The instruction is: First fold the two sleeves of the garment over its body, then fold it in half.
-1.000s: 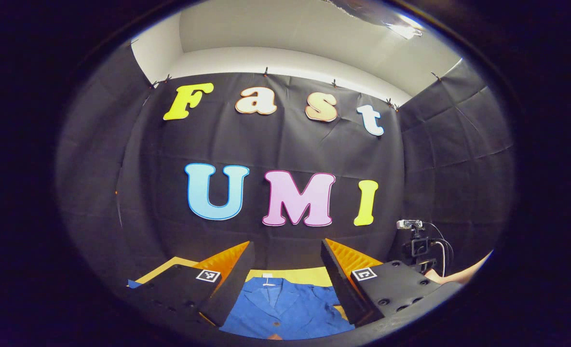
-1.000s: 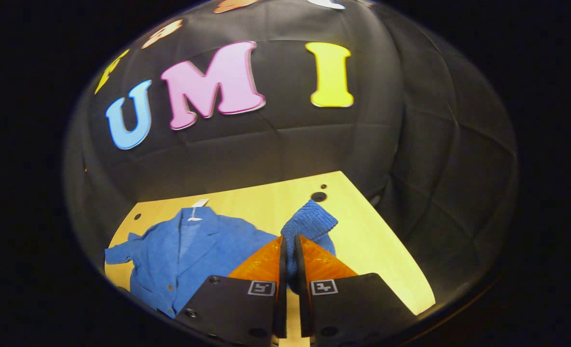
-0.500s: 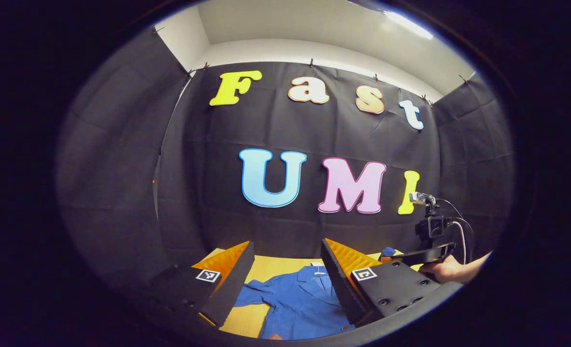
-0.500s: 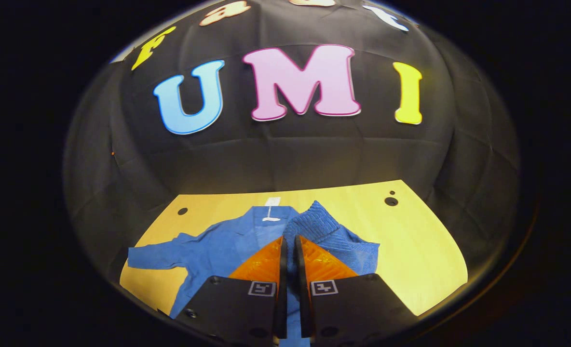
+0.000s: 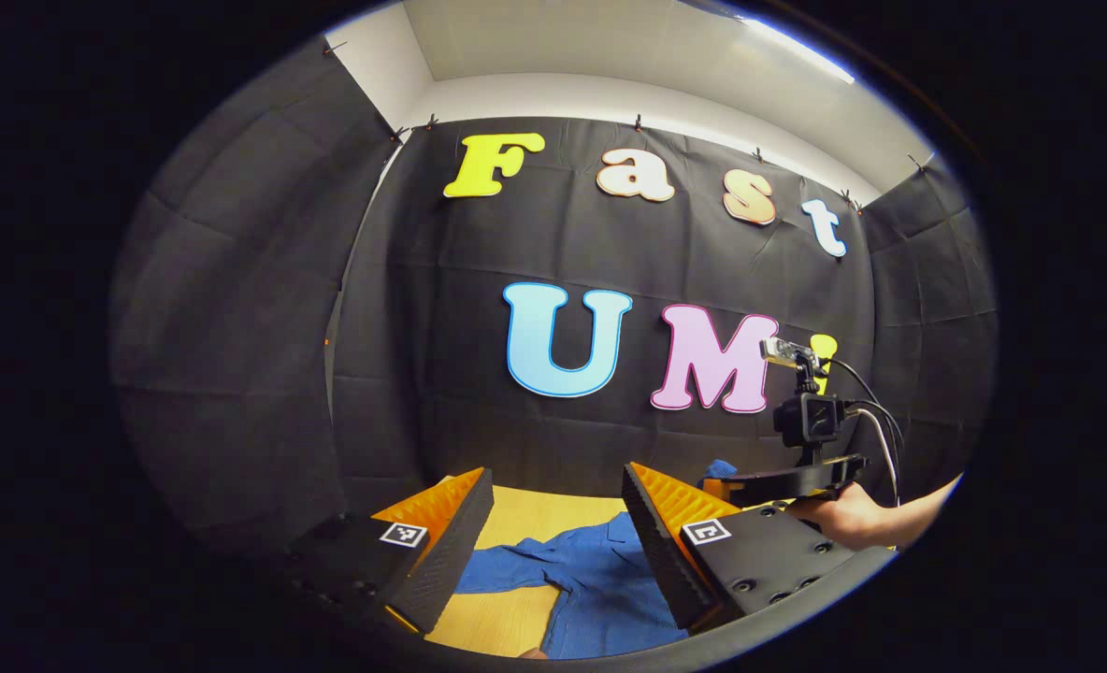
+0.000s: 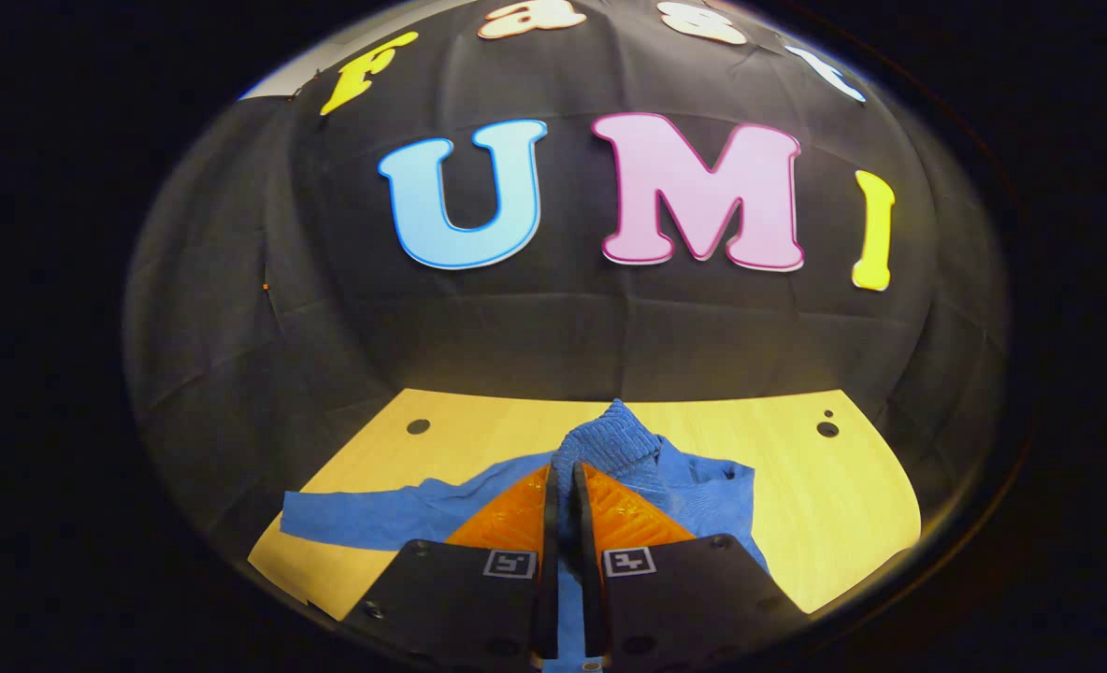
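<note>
Two grippers in my hands: my right gripper pinches the blue garment's sleeve above the yellow worktop, while my left gripper gapes wide, holding nothing, over the garment.

A: Pale wooden worktop, smooth, with small dark round holes near its far corners.

B: Black cloth wall behind and at both sides; white ceiling above, a bright light strip.
</note>
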Demonstrator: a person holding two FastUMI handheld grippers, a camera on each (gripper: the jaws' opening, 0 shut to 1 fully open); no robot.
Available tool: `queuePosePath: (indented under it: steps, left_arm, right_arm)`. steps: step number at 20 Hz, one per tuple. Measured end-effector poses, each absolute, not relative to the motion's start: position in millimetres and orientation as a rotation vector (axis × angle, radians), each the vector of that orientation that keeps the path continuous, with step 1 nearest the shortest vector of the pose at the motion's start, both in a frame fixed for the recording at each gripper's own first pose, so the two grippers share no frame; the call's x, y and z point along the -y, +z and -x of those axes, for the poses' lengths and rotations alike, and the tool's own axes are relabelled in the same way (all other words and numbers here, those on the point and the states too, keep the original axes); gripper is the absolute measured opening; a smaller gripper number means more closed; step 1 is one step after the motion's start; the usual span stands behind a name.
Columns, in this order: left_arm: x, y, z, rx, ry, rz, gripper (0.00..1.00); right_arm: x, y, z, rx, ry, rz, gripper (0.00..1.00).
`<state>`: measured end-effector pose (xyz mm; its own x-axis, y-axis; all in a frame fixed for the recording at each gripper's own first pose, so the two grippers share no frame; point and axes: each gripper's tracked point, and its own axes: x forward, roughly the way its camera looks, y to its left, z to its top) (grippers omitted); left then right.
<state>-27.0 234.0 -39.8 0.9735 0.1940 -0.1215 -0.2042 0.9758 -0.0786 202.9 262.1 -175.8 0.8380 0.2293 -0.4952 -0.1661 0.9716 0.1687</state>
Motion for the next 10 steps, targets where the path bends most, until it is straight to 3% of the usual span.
queuePosePath:
  steps: [4, 7, 10]
  left_arm:
    - [-241, -37, 30, -0.104, 0.201, 0.073, 0.81]
    - [-243, -44, 34, -0.113, 0.188, 0.077, 0.81]
    - [-245, -42, 35, -0.112, 0.190, 0.067, 0.81]
  right_arm:
    - [-276, -167, -203, -0.517, 0.198, -0.055, 0.12]
    - [-297, -155, -207, -0.427, 0.264, 0.109, 0.12]
    - [-316, -173, -207, -0.502, 0.281, 0.078, 0.12]
